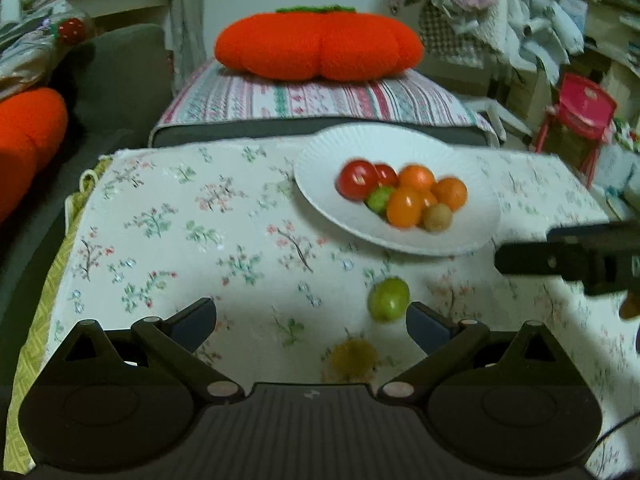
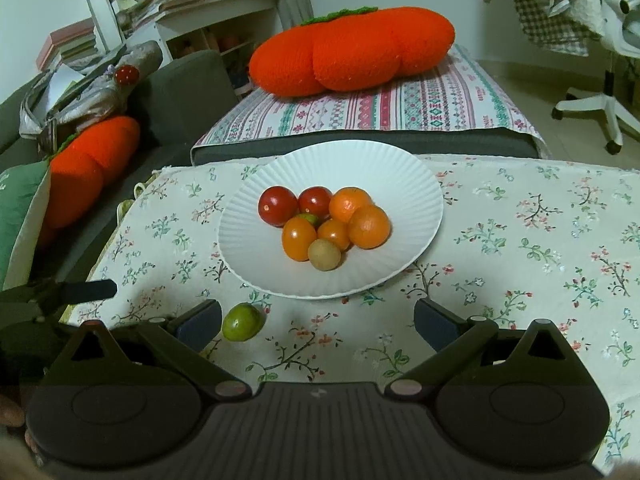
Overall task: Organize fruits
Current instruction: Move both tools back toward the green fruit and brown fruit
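Observation:
A white ribbed plate (image 2: 248, 240) on the floral tablecloth holds several small fruits: red (image 2: 277, 205), orange (image 2: 368, 226), a brown one (image 2: 324, 255) and a green one half hidden. The plate also shows in the left wrist view (image 1: 320, 160). A loose green fruit (image 2: 243, 321) lies on the cloth in front of the plate, just right of my right gripper's left finger. In the left wrist view the green fruit (image 1: 389, 299) lies just ahead of the right finger. A brown blurred fruit (image 1: 354, 357) lies nearer. My left gripper (image 1: 311, 320) and right gripper (image 2: 318, 322) are both open and empty.
The floral cloth (image 2: 520, 240) covers the table. Behind it stands a bench with a striped cover and a large orange plush cushion (image 2: 352, 56). A dark sofa with another orange cushion (image 2: 92, 168) is at the left. The other gripper's finger (image 1: 560, 258) shows at right.

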The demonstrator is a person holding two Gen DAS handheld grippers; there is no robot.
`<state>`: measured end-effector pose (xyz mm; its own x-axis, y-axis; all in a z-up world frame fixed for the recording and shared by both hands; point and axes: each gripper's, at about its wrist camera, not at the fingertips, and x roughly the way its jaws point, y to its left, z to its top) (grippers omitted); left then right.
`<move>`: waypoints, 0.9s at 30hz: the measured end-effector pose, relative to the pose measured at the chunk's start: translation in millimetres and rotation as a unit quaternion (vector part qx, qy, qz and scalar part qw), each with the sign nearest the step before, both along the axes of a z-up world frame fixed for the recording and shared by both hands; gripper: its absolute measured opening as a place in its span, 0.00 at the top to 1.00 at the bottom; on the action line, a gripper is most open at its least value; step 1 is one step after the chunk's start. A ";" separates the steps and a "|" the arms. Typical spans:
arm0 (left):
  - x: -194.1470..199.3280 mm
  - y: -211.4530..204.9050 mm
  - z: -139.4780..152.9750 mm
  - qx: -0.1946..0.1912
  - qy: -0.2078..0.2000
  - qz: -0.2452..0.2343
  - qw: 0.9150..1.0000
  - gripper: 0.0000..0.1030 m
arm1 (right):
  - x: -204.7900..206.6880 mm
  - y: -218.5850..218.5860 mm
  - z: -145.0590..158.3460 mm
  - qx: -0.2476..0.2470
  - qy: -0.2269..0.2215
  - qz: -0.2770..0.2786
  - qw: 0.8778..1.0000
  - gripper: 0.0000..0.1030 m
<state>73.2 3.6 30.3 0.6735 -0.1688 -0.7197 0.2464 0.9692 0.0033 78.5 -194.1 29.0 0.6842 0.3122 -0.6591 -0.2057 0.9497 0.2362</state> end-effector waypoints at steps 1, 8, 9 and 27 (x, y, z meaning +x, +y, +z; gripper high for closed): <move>-1.7 -1.8 -2.4 0.003 0.004 -0.003 1.000 0.16 | -0.1 1.0 -0.8 -0.002 0.001 0.001 1.000 0.00; -7.7 -9.7 -15.3 0.020 0.015 -0.015 1.000 0.17 | -1.5 11.1 -7.4 -0.019 0.011 0.014 1.000 0.00; -8.1 -10.9 -17.3 0.023 0.017 -0.016 0.999 0.18 | -2.1 12.4 -8.1 -0.022 0.011 0.016 1.000 0.00; -8.9 -17.5 -27.9 0.020 0.035 -0.051 0.998 0.60 | -2.2 18.4 -12.2 -0.041 0.016 0.024 0.999 0.00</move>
